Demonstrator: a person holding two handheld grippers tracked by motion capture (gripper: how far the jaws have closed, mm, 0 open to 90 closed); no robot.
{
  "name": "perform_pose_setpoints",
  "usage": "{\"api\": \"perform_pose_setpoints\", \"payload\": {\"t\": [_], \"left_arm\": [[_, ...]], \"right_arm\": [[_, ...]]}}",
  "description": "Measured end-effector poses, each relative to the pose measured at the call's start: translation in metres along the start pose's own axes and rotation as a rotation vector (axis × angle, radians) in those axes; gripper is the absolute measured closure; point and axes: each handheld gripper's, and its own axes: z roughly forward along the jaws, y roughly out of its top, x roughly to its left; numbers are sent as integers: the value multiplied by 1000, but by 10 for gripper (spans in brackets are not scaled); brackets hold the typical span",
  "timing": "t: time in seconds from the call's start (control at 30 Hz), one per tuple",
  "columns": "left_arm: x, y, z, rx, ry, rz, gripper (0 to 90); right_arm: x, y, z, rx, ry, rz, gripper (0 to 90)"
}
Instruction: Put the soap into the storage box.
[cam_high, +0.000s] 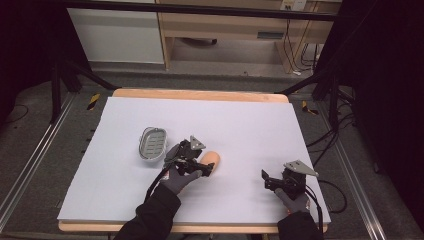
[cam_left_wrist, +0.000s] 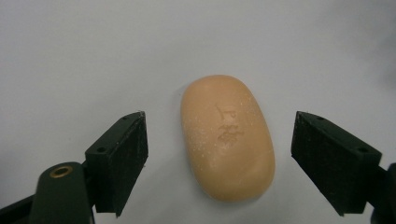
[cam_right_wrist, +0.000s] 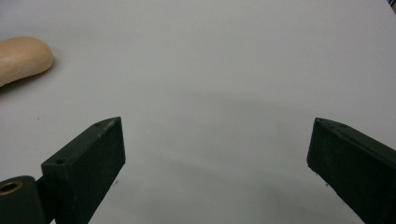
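Two grippers are seen in the high view: the left gripper (cam_high: 196, 162) at the soap (cam_high: 210, 160) mid-frame, the soap dish (cam_high: 151, 143) to its left. In the left gripper view, the jaws are held apart around the soap; they should be closed gently on its sides. In the right gripper view, the right gripper (cam_right_wrist: 215, 163) is held wide apart over the bare table (cam_right_wrist: 224, 70).

Black sleeves, grey gloves, 2 black claws, grey plates

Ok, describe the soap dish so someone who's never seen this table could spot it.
Start at the white table and look left of centre. The soap dish lies there, just beyond the left gripper. It is a grey oval tray with a ribbed insert, unlike the smooth tan soap bar nearby.
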Motion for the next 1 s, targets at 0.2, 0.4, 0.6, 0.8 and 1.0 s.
{"api": "perform_pose_setpoints", "payload": {"t": [0.2,0.4,0.6,0.8,1.0], "left_arm": [[-4,3,6,19,2,4,177],[-7,5,14,41,7,13,174],[-8,5,22,65,17,12,174],[-7,4,28,75,21,4,174],[-7,4,34,92,13,5,183]], "right_arm": [[0,0,0,0,-1,-1,45],[0,0,-1,1,2,-3,46],[0,0,0,3,2,-5,45],[0,0,0,4,4,-4,46],[1,0,0,12,8,-2,46]]}}
